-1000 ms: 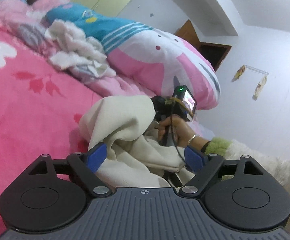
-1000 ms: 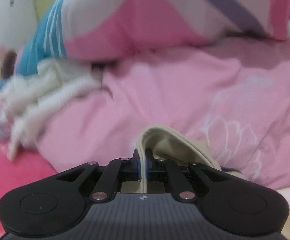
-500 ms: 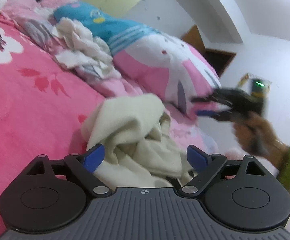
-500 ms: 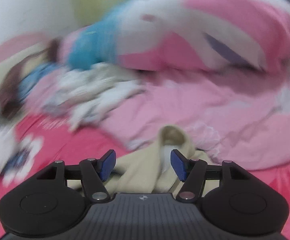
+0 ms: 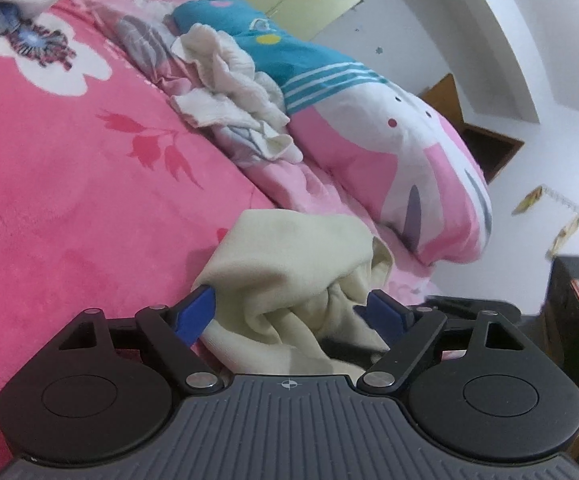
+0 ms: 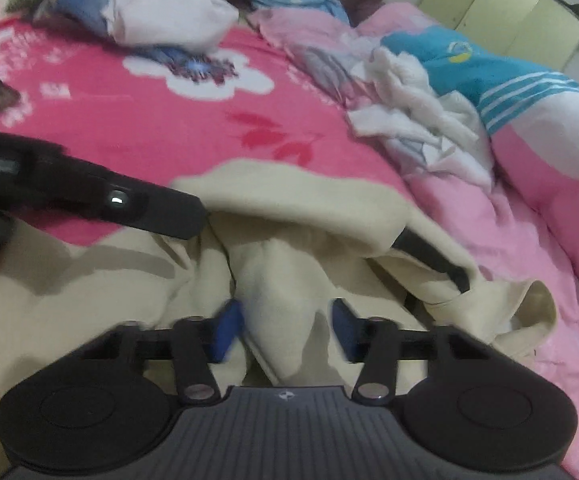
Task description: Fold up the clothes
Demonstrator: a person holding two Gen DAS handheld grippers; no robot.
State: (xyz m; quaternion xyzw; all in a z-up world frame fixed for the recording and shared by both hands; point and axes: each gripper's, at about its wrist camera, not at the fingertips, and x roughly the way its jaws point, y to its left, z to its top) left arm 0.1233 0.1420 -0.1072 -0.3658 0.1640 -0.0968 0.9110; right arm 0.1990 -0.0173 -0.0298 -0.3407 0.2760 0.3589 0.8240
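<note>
Pink floral bedspread (image 5: 69, 168) covers the bed. Cartoon-print pillow (image 5: 389, 152) lies along its far edge, against the white wall (image 5: 429, 28).

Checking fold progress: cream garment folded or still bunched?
Bunched. The garment lies crumpled in loose overlapping folds on the bed, with no flat edges.

light: soft, even indoor | edges: fisheye-curved | right wrist view: slight motion blur
</note>
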